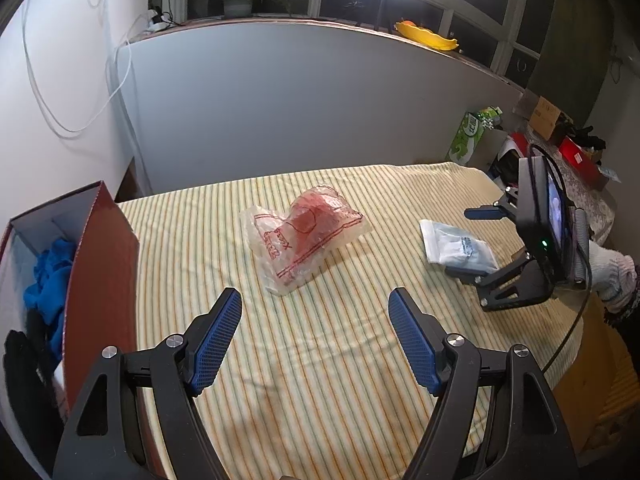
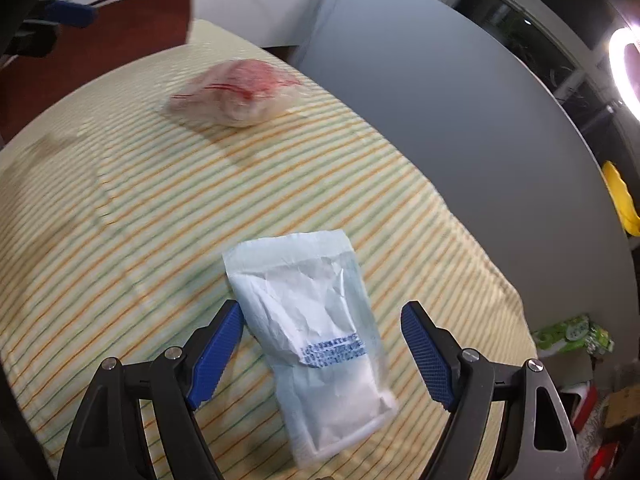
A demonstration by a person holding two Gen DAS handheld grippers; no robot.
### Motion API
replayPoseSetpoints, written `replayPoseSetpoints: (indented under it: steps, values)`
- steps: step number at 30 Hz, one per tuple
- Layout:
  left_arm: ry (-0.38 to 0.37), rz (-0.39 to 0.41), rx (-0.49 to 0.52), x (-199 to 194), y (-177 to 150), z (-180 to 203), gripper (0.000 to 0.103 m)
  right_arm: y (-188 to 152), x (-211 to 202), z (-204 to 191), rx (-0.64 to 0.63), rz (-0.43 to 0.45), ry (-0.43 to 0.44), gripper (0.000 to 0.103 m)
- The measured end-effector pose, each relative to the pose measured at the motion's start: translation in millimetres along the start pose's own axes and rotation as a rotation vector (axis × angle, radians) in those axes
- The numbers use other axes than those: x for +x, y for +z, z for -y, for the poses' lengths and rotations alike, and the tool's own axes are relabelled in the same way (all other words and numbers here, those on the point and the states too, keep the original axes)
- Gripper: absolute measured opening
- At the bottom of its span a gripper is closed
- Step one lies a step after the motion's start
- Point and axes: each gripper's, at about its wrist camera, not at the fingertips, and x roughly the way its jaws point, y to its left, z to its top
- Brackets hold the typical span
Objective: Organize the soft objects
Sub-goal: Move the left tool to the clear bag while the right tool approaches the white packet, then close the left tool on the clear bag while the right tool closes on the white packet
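Note:
A clear plastic bag with something red inside [image 1: 306, 232] [image 2: 236, 94] lies mid-table on the striped cloth [image 1: 320, 380]. My left gripper [image 1: 315, 294] hovers just short of it, open and empty. A white packet with blue print [image 1: 460, 246] [image 2: 320, 332] lies flat to the right. My right gripper [image 2: 323, 306] [image 1: 466, 242] straddles it with the jaws wide. The pads stand clear of the packet's sides. A red-brown box [image 1: 100, 260] [image 2: 120, 32] stands at the table's left edge. It holds a blue cloth [image 1: 52, 280] and something black.
A grey partition wall [image 1: 300, 112] runs behind the table. A green tissue pack [image 1: 468, 140] and cardboard boxes [image 1: 544, 116] sit beyond the right end. A white-gloved hand [image 1: 612, 276] holds the right gripper. The cloth's far edge drops off near the wall.

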Motion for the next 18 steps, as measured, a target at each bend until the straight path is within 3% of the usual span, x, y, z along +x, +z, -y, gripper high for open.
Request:
replayPoseSetpoints:
  steps: [11, 18]
  values:
    - [-0.026, -0.040, 0.108, 41, 26, 16, 0.076, -20, 18, 66, 0.437, -0.051, 0.149, 0.078]
    - [0.009, -0.107, 0.265, 83, 46, 29, 0.076, -31, 8, 74, 0.414, -0.034, 0.280, 0.078]
